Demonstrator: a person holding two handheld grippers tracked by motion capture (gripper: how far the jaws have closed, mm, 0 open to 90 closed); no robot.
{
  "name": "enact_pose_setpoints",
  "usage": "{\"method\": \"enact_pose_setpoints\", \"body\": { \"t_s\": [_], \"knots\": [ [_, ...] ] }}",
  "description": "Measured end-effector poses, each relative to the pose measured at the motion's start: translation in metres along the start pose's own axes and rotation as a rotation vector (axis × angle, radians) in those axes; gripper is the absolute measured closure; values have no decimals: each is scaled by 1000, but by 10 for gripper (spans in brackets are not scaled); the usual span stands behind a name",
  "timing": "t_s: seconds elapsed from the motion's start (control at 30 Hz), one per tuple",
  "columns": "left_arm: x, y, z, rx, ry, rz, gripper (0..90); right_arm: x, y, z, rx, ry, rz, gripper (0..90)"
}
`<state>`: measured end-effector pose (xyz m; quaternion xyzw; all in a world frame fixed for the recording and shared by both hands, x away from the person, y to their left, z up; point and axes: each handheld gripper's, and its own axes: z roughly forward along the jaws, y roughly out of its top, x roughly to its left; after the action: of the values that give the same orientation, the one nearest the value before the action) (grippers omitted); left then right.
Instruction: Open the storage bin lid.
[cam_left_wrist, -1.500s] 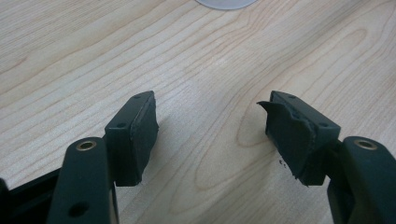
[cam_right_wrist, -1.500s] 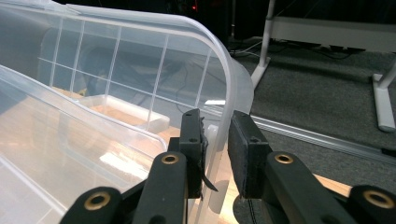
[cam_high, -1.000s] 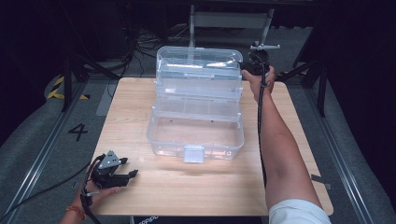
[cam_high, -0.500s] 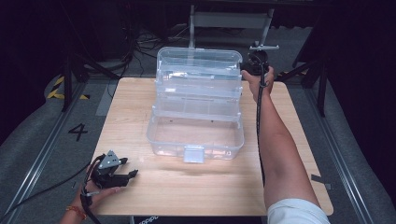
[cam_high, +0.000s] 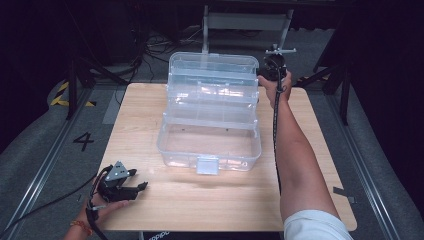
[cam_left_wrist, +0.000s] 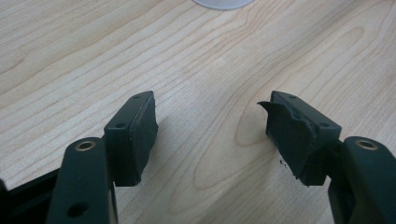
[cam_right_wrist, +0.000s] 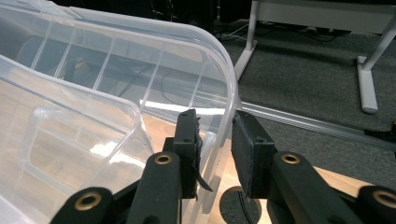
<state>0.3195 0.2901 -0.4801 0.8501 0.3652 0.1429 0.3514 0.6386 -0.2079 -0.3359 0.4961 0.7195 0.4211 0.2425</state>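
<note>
So there's a big clear plastic box (cam_high: 210, 125) sitting open in the middle of a wooden table (cam_high: 150, 105), the kind with fold-out trays, and its lid (cam_high: 214, 62) is tipped up at the far end. The right gripper (cam_high: 274, 62) is reached all the way out to the far right corner of that box, arm stretched along the box's right side. In the right gripper view, the gripper (cam_right_wrist: 215, 140) has its jaws either side of the lid's (cam_right_wrist: 140, 74) curved clear edge, one jaw inside the rim and one outside, with only a narrow gap between them. The inner jaw looks right up against the plastic, but I honestly can't tell if it's actually pinching the wall or just straddling it. Past the jaws on the outer side you get grey floor (cam_right_wrist: 303, 84) and a white table leg (cam_right_wrist: 366, 84). The left gripper (cam_high: 120, 184) is way off from all this, held low over the near left corner of the table, well apart from the box, which sits ahead of it and to its right. In the left gripper view, the left gripper (cam_left_wrist: 210, 126) has its jaws spread wide with nothing between them, just bare wood grain (cam_left_wrist: 210, 56) underneath. The pad (cam_left_wrist: 289, 135) on the right-hand jaw looks chewed up and ragged along its edge. A sliver of something pale and round (cam_left_wrist: 223, 3) pokes in straight ahead at the very top.
</note>
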Motion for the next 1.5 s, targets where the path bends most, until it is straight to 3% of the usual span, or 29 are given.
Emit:
{"method": "enact_pose_setpoints", "body": {
  "t_s": [0.73, 0.8, 1.2, 1.37, 1.5],
  "knots": [
    [0, 0, 0, 0, 0, 2, 341, 0, 1, 6, 35, -30, -28, 701],
    [0, 0, 0, 0, 0, 4, 341, 0, 1, 5, 36, -40, -54, 710],
    [0, -1, 0, -2, -4, -2, 339, 4, 4, -7, 22, -44, -101, 712],
    [0, -1, 0, -5, 2, 4, 339, 7, 2, -16, 0, -49, -115, 712],
    [0, -1, 0, -2, -2, 8, 338, 13, 2, -33, -18, -41, -150, 709]
  ]
}}
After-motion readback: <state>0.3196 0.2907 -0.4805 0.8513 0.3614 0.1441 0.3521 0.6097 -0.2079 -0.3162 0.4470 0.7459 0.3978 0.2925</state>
